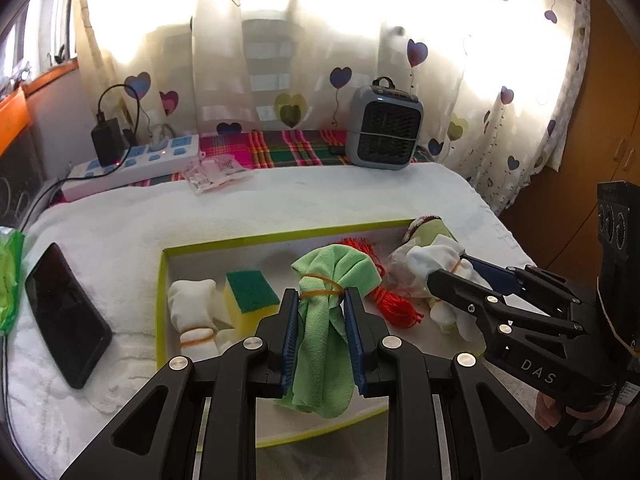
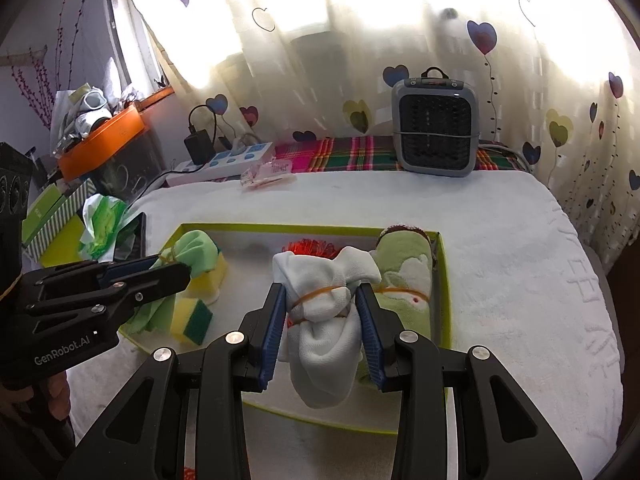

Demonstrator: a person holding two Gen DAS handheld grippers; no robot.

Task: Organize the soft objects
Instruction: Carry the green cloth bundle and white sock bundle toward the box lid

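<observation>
Both grippers grip banded bundles over the green-rimmed box [image 1: 280, 236]: the left gripper [image 1: 320, 300] is clamped on the green cloth [image 1: 324, 344], the right gripper [image 2: 322, 312] on the white cloth [image 2: 320, 340], beside a sponge [image 1: 250, 292]

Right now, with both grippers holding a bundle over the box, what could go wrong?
1. The green cloth hangs loose below the left gripper, so it may snag the box rim.
2. The right gripper holds the white bundle near its rubber band; it might slip.
</observation>
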